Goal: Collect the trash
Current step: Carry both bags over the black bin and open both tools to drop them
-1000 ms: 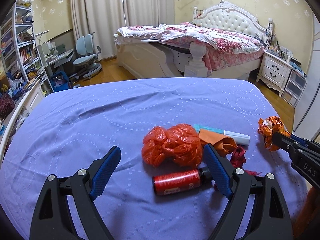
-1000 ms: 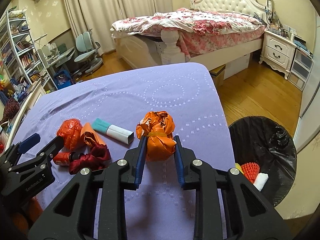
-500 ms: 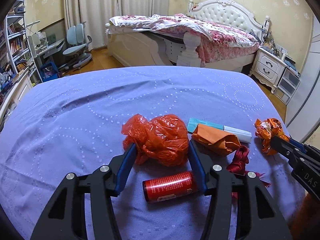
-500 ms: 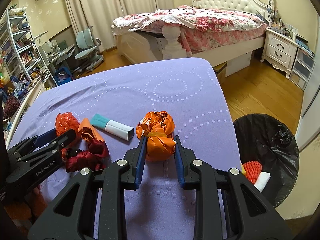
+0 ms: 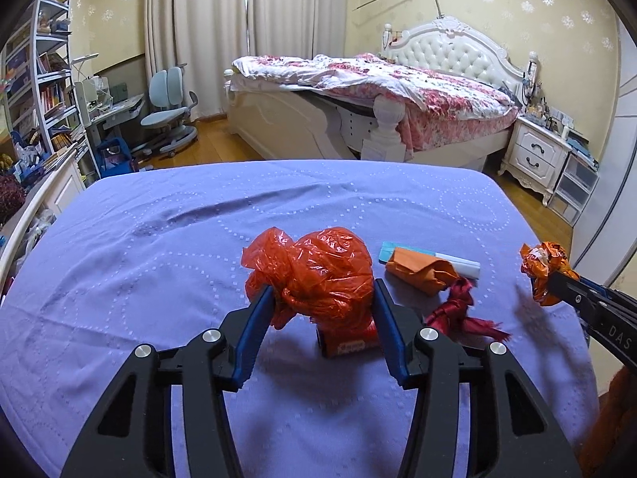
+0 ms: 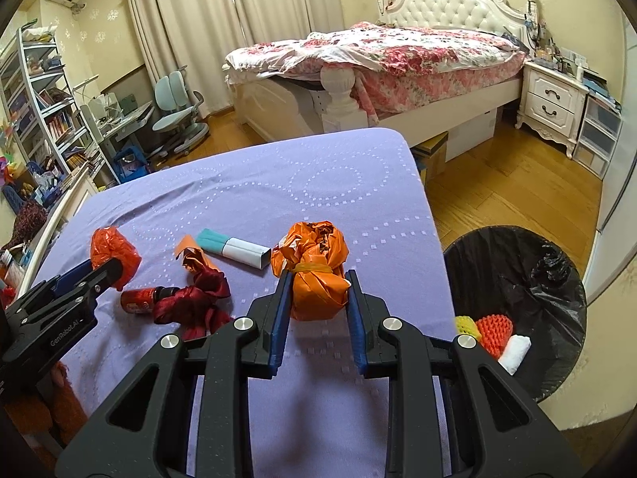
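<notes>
My left gripper [image 5: 322,298] is shut on a crumpled red plastic bag [image 5: 318,275] and holds it above the purple table [image 5: 159,259]. A red can [image 5: 346,342] lies under it. My right gripper [image 6: 318,290] is shut on an orange plastic bundle [image 6: 314,275], held above the table near its right edge. The bundle also shows in the left wrist view [image 5: 543,267]. A teal and white box [image 6: 239,249], an orange wrapper [image 5: 422,271] and a dark red ribbon [image 6: 195,298] lie on the table.
A black-lined trash bin [image 6: 529,279] stands on the wood floor right of the table, with orange and white trash inside. A bed [image 5: 378,95], a nightstand [image 6: 553,103], a desk chair [image 5: 167,115] and shelves [image 5: 43,87] stand beyond the table.
My left gripper closed on the red plastic bag and lifted it off the table, uncovering the red can. My right gripper has kept its grip on the orange bundle and shifted a little.
</notes>
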Demonstrator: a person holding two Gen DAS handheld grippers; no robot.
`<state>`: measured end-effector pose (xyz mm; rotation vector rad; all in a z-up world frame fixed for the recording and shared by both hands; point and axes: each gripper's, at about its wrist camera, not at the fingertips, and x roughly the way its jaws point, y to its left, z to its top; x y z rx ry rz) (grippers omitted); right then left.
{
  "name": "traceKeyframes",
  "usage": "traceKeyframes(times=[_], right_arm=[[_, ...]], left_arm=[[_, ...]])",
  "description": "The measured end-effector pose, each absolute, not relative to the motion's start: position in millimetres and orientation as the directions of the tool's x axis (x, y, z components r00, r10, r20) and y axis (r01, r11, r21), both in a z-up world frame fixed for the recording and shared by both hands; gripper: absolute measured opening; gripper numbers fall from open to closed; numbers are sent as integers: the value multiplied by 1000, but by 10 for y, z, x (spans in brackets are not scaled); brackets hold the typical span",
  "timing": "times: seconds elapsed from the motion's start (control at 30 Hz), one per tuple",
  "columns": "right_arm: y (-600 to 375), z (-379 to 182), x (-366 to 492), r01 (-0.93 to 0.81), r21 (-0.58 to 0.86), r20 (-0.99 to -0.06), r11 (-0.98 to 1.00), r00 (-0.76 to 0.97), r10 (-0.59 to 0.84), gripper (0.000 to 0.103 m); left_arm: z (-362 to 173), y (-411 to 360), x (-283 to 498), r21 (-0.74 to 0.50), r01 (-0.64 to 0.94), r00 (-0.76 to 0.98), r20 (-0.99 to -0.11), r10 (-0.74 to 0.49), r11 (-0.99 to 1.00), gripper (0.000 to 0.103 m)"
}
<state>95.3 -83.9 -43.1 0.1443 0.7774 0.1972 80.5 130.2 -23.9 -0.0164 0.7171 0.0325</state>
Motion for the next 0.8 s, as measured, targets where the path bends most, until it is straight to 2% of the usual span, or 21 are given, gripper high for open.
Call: traceKeyframes(times=[0.27,0.57,0.8], right_arm=[[-1084,-335,726,-82,200,-659,976,726,196,26],[-1531,-297,525,9,176,-648,984,754,109,26],[-1942,-309,496,81,165,-642,983,765,45,26]], left_arm=[[-97,975,638,-40,30,772,-634,-48,999,51],[-55,329,543,-11,164,782,-608,-137,986,51],[-136,-224,722,-16,257,751,-626,-210,966,51]])
